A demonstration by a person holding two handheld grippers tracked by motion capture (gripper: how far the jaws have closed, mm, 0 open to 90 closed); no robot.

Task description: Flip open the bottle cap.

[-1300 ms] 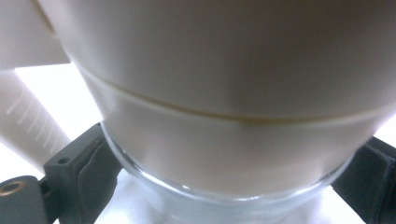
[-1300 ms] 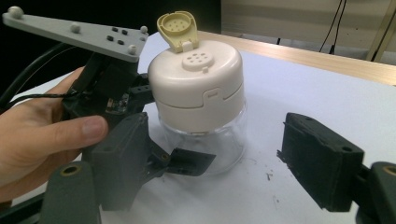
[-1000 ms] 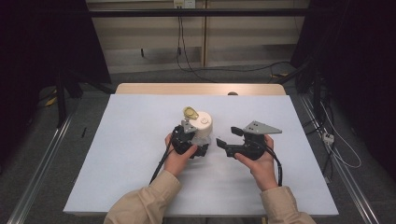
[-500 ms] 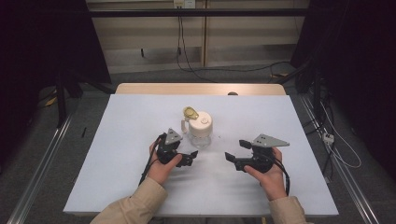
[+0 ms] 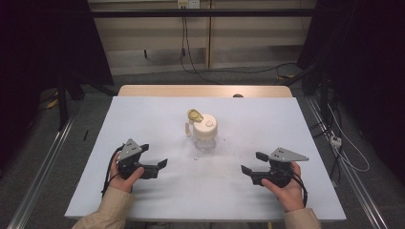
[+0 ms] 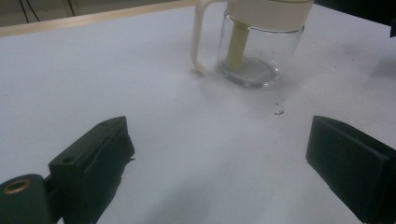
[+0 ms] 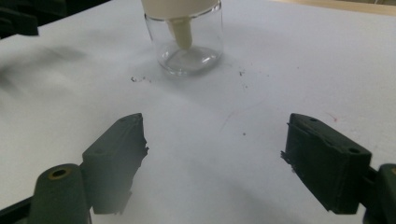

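A small glass jar (image 5: 204,138) with a cream lid is seen standing upright near the middle of the white table (image 5: 143,119). Its little cap (image 5: 194,114) is flipped open at the back, and a thin cream handle (image 6: 198,37) hangs down one side. A cream tube (image 6: 237,44) is seen inside the glass, reaching down toward the bottom. A few dark crumbs (image 6: 279,111) are scattered on the table just beside the jar. The left gripper (image 5: 155,168) is held low over the table, well apart from the jar on its left — its jaws are spread wide and nothing is held between them. The right gripper (image 5: 254,163) is held on the other side, also well apart from the jar — its jaws are spread wide too, with only bare table seen between them. Both grippers are pointed inward, toward the jar. A cable (image 5: 107,179) is trailed from the left gripper.
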